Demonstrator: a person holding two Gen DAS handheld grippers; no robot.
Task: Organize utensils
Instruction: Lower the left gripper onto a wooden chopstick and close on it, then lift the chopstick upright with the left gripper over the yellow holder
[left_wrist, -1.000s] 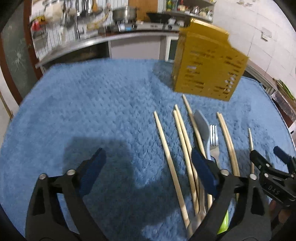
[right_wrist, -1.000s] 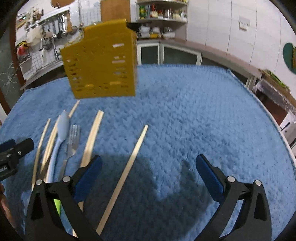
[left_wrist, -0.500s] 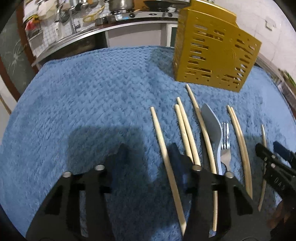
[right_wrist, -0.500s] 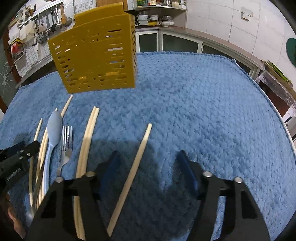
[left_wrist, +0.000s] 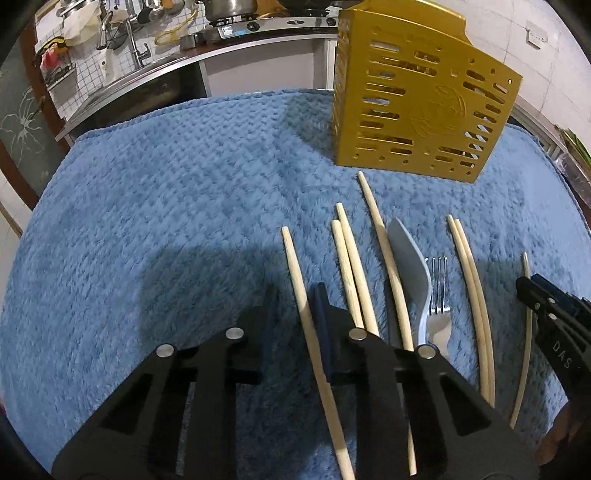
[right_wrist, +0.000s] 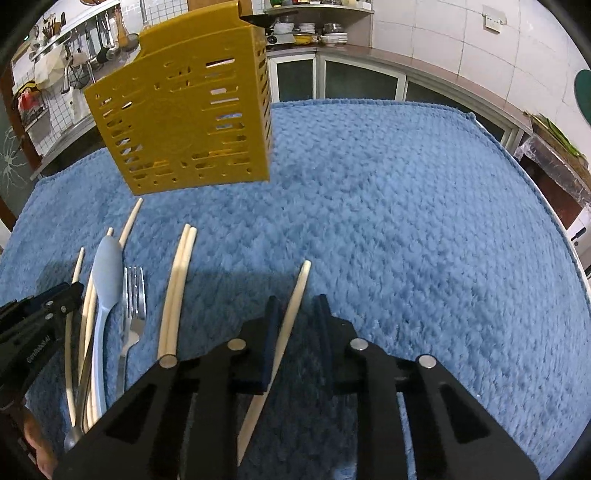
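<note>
Both pairs of fingers, spread wide a second ago, have just been closing. The left gripper (left_wrist: 295, 306) is now straddling the leftmost pale wooden chopstick (left_wrist: 295, 273), its dark blue padded fingers (left_wrist: 320, 314) sitting narrow on either side of the stick; whether the pads are already pressing on it cannot be told. The right gripper (right_wrist: 297, 314) is likewise narrowed around the lone pale wooden chopstick on the right (right_wrist: 299, 284), which is lying between its fingers and touching the left pad, the right pad still standing a little off. Both cameras are sitting nearer to the sticks than before. Each chopstick is lying flat on the fluffy blue towel covering the counter (right_wrist: 406, 221), long axis running away from the camera, far tip pointing roughly towards the perforated mustard-yellow plastic utensil holder (left_wrist: 417, 107) standing upright at the back. Between the two grippers, more chopsticks, a grey-blue plastic spoon (left_wrist: 408, 254) and a steel fork (left_wrist: 437, 295) are lying nearly parallel, the fork's tines facing the holder.
</note>
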